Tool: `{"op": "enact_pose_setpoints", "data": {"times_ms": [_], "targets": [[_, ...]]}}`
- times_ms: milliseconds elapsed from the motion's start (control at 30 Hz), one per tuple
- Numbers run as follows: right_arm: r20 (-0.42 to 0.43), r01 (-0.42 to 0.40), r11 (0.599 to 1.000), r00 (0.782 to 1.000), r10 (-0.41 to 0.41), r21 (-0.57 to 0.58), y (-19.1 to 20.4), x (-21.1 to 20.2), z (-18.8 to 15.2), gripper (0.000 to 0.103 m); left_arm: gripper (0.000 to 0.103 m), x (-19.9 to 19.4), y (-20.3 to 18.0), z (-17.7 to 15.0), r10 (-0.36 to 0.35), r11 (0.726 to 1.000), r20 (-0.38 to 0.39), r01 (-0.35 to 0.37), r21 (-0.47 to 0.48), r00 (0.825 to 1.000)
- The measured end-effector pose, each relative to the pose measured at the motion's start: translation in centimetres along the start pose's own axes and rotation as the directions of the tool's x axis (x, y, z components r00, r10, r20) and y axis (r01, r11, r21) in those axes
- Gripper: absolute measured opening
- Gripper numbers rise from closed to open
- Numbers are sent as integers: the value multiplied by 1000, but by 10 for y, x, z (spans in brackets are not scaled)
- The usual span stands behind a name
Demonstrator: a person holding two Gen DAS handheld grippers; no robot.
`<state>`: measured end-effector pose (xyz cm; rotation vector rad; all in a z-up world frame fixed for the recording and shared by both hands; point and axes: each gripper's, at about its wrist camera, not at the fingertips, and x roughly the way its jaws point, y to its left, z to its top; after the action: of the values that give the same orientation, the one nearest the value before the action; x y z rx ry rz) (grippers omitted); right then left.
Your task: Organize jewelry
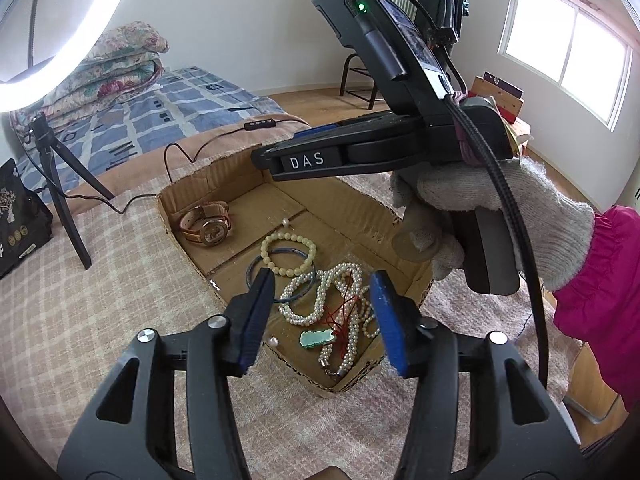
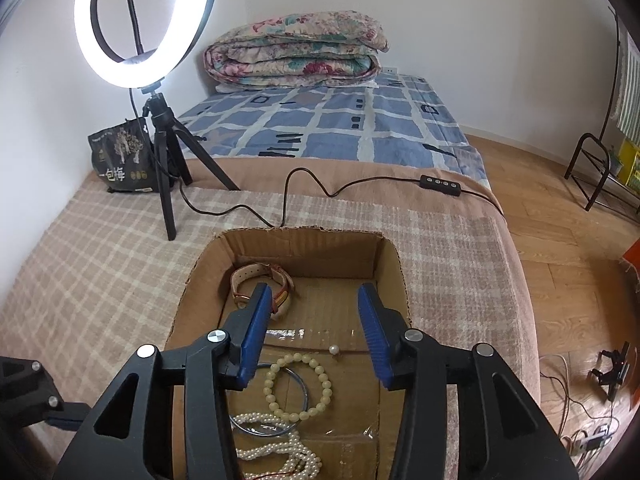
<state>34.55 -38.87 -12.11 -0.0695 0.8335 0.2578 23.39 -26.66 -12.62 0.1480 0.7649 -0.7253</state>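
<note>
- Left gripper (image 1: 322, 300): blue-padded jaws apart, empty, above the white pearl necklace (image 1: 320, 300) in the shallow brown cardboard box (image 1: 224, 176).
- Right gripper (image 2: 314, 320): jaws apart, empty, over the cream beaded bracelet (image 2: 298, 386).

Grey knit glove (image 1: 496, 204) (magenta sleeve (image 1: 600, 304))

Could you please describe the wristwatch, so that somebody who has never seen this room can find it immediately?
On the bed lies a shallow cardboard box holding jewelry. The wristwatch sits alone in the box's far corner on the ring light's side, apart from the beads. It is the only piece with a flat pinkish-tan strap and a round dial; its neighbours are beaded strands and a thin bangle.
</note>
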Motion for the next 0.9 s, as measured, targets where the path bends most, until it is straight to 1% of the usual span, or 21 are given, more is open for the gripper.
{"op": "enact_pose_setpoints", "data": {"times_ms": [33, 67, 100, 167, 200, 233, 467, 733, 900], "targets": [[0, 12, 1000, 1000, -12, 0, 1, -1, 1, 61, 57, -1, 0, 0, 1, 1000, -1, -1, 2, 1000], [7, 24, 1000, 1000, -24, -1, 2, -3, 1, 71, 60, -2, 0, 0, 3, 1000, 0, -3, 4, 1000], [13, 29, 1000, 999, -29, 0, 3, -5, 1, 72, 62, -3, 0, 0, 7, 1000, 2, -7, 5, 1000], [15, 32, 999, 999, -32, 7, 5, -8, 3, 73, 69, -6, 0, 0, 12, 1000, 6, -12, 2, 1000], [14, 35, 999, 999, -35, 12, 6, -10, 3, 77, 70, -8, 1, 0, 14, 1000, 7, -14, -2, 1000], [14, 41, 999, 999, -41, 13, 7, -13, 4, 79, 70, -10, 1, 0, 16, 1000, 8, -16, -5, 1000], [35, 64, 998, 997, -64, -3, 23, -39, 10, 80, 71, -37, -1, 3, 29, 1000, 28, -29, -5, 999], [86, 79, 997, 993, -78, -8, 47, -87, 17, 80, 71, -84, -7, 3, 49, 999, 77, -49, 9, 996], [114, 92, 996, 989, -92, 2, 60, -119, 14, 80, 72, -115, -11, 1, 59, 998, 107, -61, 18, 993]]}}
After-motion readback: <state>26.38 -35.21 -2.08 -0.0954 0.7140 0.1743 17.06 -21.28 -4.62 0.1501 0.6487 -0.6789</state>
